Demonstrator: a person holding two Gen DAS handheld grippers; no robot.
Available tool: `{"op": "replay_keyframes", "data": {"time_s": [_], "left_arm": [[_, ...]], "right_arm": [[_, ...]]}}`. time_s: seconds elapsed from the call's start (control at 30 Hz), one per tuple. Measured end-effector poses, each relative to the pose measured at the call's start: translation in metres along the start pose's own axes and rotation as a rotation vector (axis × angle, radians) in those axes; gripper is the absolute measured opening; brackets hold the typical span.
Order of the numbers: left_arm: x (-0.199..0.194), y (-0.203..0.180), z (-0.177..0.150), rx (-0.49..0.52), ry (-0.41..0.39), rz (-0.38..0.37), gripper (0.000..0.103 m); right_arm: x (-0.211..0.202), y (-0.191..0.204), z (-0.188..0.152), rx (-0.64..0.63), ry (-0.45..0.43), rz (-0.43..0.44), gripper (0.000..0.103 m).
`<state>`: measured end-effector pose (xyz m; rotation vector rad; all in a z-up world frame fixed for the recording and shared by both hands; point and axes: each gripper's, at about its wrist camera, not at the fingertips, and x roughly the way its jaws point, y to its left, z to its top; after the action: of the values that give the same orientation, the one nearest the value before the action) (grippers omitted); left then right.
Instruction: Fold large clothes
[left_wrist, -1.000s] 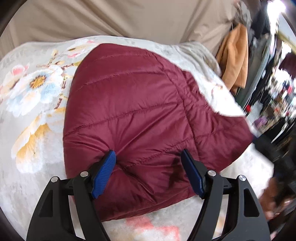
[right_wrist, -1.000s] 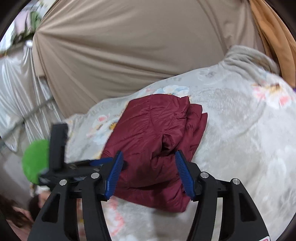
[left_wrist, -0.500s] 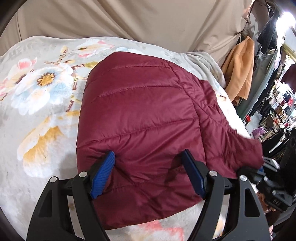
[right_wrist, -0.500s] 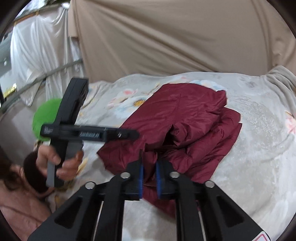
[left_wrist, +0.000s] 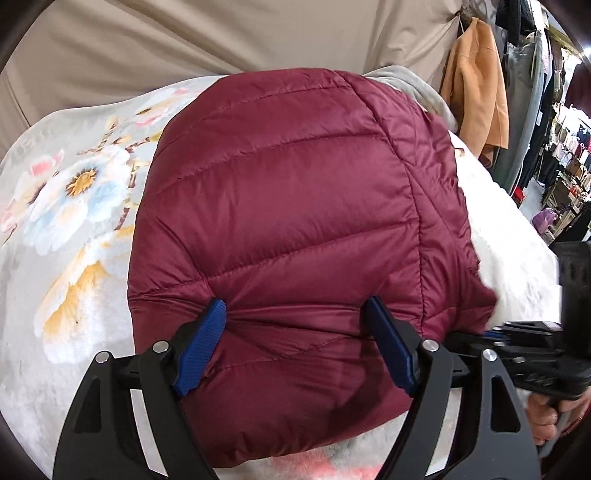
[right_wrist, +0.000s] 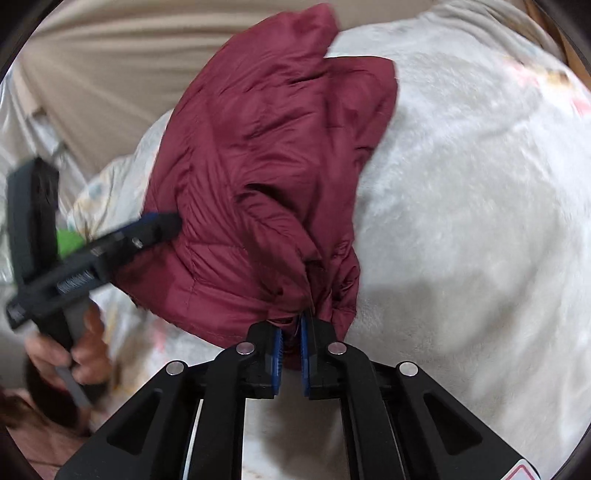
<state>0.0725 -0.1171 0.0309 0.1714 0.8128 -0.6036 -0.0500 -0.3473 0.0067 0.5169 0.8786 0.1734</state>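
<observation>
A maroon quilted puffer jacket lies bunched on a floral fleece blanket. My left gripper rests on its near part. Its jaws stand wide and are opening, with the blue fingertips dented into the padding and a creased band of fabric between them. In the right wrist view the jacket runs away from me in folds. My right gripper is shut on a gathered bit of its near edge. The left gripper shows there too, at the jacket's left side.
A beige curtain hangs behind the blanket. An orange coat and racks of clothes stand at the right. A person's hand holds the left gripper's handle. Bare blanket spreads to the jacket's right.
My right gripper went from wide open to shut and dropped to the jacket's near edge, pinching it. The left gripper pushed forward onto the jacket, which now fills more of its view.
</observation>
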Motion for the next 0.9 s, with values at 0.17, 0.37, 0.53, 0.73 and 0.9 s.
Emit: {"op": "replay_keyframes", "data": {"time_s": [0.17,0.37,0.53,0.73,0.9], "left_arm": [[-0.002,-0.003,0.001,0.007,-0.003,0.014,0.078],[-0.003,-0.007,0.001,0.018,-0.002,0.033,0.08],[-0.004,-0.007,0.0,0.015,-0.001,0.035,0.08],[0.0,-0.013,-0.002,0.041,-0.008,0.043,0.084],[-0.022,0.001,0.009,-0.016,-0.036,-0.022,0.082]], "right_arm": [[-0.07,0.018,-0.003,0.051,-0.171,-0.081,0.013],[-0.095,0.089,0.014,-0.133,-0.278,-0.121,0.009],[-0.044,0.09,0.023,-0.157,-0.166,-0.267,0.003],[0.019,0.027,0.025,0.005,-0.041,-0.225,0.0],[0.008,0.022,0.035,0.046,-0.019,-0.193,0.0]]}}
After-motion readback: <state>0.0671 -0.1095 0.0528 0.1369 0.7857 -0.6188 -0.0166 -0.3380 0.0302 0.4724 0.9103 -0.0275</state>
